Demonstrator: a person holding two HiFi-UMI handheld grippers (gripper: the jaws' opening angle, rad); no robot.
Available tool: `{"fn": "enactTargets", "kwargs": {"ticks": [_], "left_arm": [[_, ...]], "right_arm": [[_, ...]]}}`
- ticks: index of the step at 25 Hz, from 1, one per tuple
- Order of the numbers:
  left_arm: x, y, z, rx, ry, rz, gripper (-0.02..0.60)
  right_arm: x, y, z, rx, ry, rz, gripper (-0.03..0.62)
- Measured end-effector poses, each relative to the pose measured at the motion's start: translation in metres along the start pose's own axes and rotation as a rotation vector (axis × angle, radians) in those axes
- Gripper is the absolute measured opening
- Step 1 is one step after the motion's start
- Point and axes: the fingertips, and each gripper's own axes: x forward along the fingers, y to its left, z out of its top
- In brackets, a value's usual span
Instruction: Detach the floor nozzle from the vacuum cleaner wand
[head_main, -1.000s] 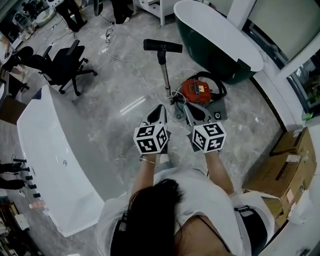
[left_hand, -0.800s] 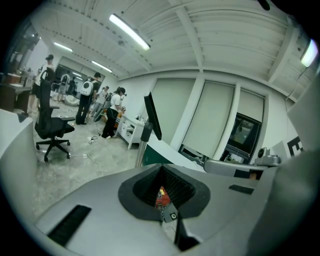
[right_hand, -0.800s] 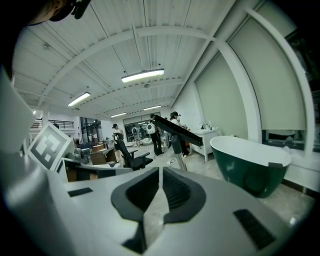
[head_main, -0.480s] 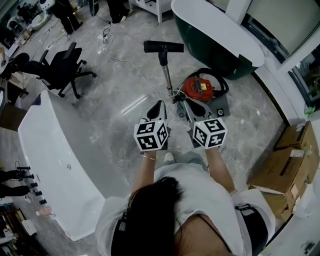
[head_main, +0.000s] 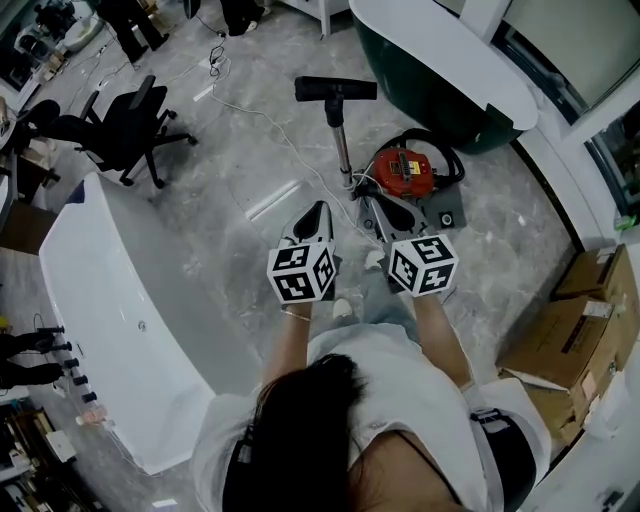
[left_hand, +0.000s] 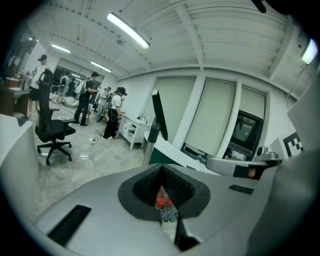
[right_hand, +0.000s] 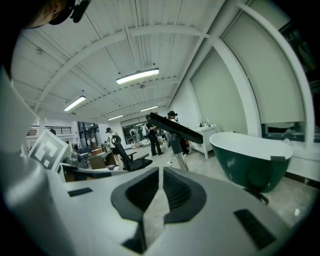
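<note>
The vacuum's silver wand (head_main: 342, 150) stands upright on the floor, with the black floor nozzle (head_main: 335, 89) on its top end. Its red body (head_main: 405, 172) sits beside it with a black hose. My left gripper (head_main: 319, 207) and right gripper (head_main: 372, 206) are held side by side short of the wand, both shut and empty. In the left gripper view, the nozzle (left_hand: 159, 112) rises beyond the left gripper (left_hand: 161, 169). The right gripper view has the nozzle (right_hand: 180, 128) and wand (right_hand: 179, 152) ahead of the right gripper (right_hand: 160, 172).
A dark green bathtub (head_main: 440, 60) stands behind the vacuum and a white bathtub (head_main: 110, 300) lies at the left. A black office chair (head_main: 125, 125), a white cable (head_main: 260, 125) on the floor and cardboard boxes (head_main: 580, 330) at the right surround the spot. Several people stand far back.
Both grippers, and the person, have edged a little forward toward the vacuum. Both stay shut and empty. The vacuum has not moved.
</note>
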Motion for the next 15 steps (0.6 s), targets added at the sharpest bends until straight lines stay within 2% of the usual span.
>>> {"fn": "enactTargets", "kwargs": {"ticks": [15], "left_arm": [[0.043,0.002,0.019,0.015,0.002,0.014,0.005]], "right_arm": [[0.033,-0.038,0.024,0.010,-0.022,0.020,0.017]]}}
